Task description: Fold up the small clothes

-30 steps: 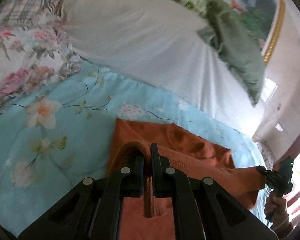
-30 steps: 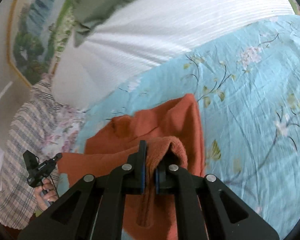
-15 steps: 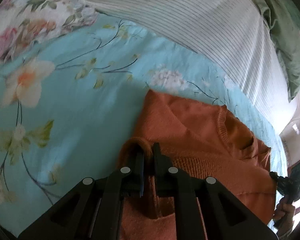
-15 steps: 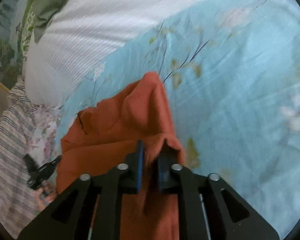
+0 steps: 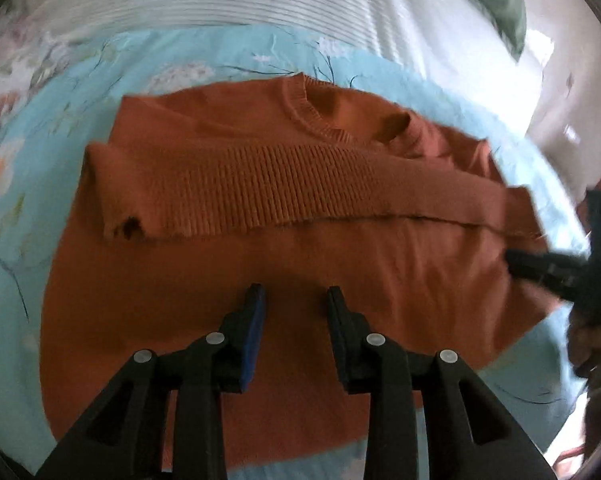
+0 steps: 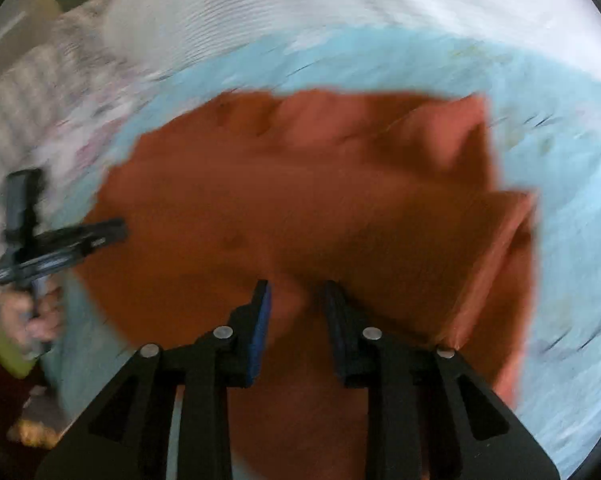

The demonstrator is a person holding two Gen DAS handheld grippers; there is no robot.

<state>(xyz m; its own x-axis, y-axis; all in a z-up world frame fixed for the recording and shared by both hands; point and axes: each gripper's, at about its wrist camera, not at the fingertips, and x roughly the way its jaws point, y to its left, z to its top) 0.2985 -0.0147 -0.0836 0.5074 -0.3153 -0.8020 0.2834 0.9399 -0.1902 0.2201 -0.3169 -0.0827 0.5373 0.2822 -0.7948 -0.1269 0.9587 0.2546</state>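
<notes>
Left gripper (image 5: 294,294) and right gripper (image 6: 296,290) now both spread wide, empty; half a second ago each pinched the hem. Orange sweater (image 5: 284,248) lies on the blue floral sheet (image 5: 40,208), ribbed hem (image 5: 260,196) folded toward 12 o'clock. Fold done.

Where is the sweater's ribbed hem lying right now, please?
In the left wrist view, the ribbed hem lies folded across the orange sweater, just below the neckline.

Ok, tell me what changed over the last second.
Both tools let go: the left tool and right tool, each shut on the orange sweater before, now stand open above it. The hem was carried up and laid near the collar. The sweater stays on the bedsheet.
</notes>
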